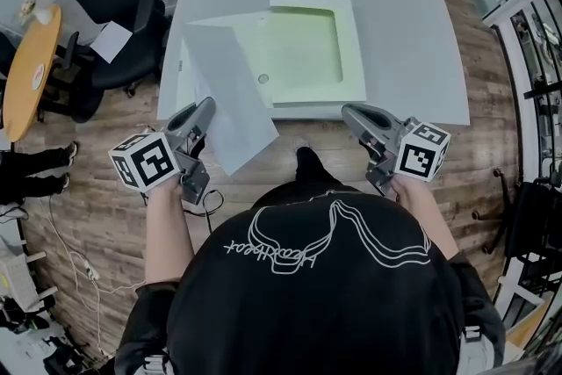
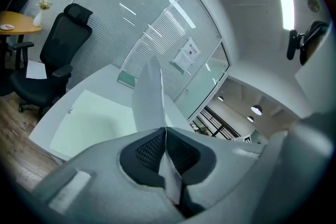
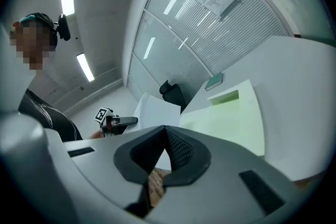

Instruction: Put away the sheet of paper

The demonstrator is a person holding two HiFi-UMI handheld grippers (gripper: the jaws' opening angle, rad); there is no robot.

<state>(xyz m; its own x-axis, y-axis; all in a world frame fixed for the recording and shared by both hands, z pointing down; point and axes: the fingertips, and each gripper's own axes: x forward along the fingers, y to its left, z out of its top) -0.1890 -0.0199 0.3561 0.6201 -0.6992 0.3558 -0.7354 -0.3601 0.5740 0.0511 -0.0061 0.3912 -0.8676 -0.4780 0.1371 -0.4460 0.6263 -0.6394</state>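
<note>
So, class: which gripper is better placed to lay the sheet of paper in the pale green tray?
Left. The left gripper is shut on the sheet of paper, just beside the pale green tray. The right gripper is shut and empty, near the table edge.

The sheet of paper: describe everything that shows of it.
Plain white, thin, unmarked on the side that shows. The sheet of paper is lifted and tilted, slightly bent. The left gripper is shut on its near edge. It hangs over the table's front left, overlapping the pale green tray's left side; contact with either cannot be told.
</note>
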